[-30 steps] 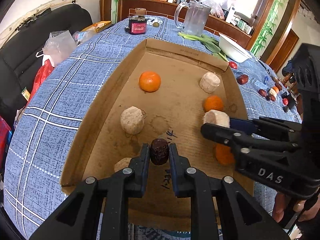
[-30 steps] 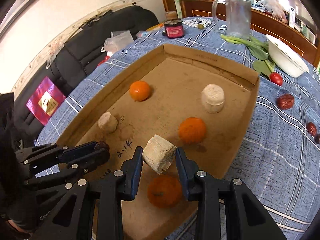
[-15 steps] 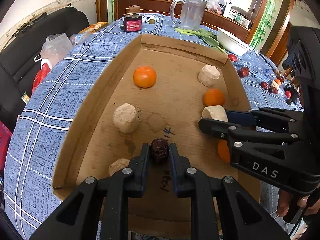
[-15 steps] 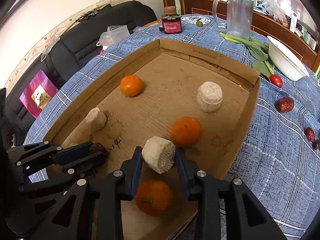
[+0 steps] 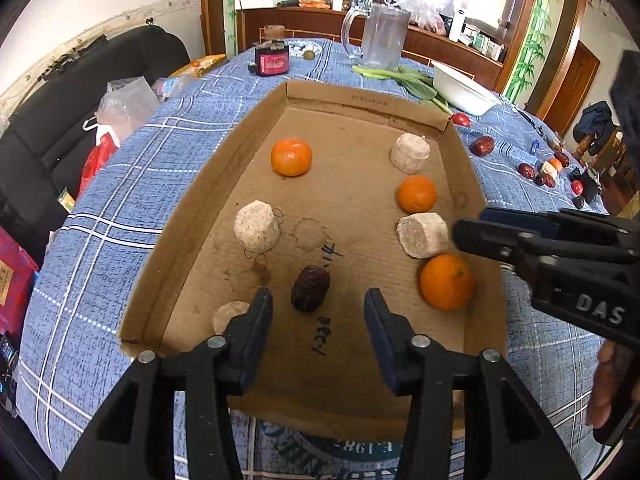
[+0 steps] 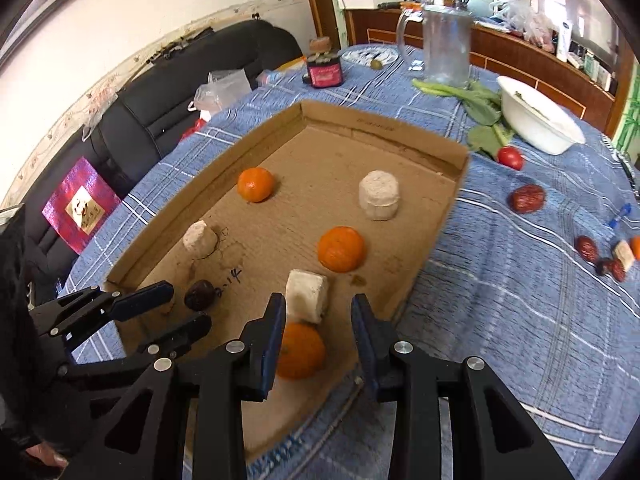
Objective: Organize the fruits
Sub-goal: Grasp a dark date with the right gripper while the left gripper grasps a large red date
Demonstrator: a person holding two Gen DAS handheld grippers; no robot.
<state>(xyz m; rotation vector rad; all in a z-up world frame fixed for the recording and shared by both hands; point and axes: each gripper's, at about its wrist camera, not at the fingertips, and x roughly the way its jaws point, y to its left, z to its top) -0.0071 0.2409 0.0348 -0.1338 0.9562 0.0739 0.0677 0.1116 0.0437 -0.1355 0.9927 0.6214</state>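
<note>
Both my tools are spread wide with nothing in them. The left tool [image 5: 318, 312] straddles the dried date [image 5: 310, 288] on the floor of the cardboard tray [image 5: 192, 208]; the right tool [image 6: 318, 322] frames the pale block [image 6: 307, 295] beside an orange [image 6: 298, 350]. I'd lift straight up and clear so nothing gets nudged, then go for the dates [image 6: 526, 199] out on the worktop [image 6: 520, 300].
</note>
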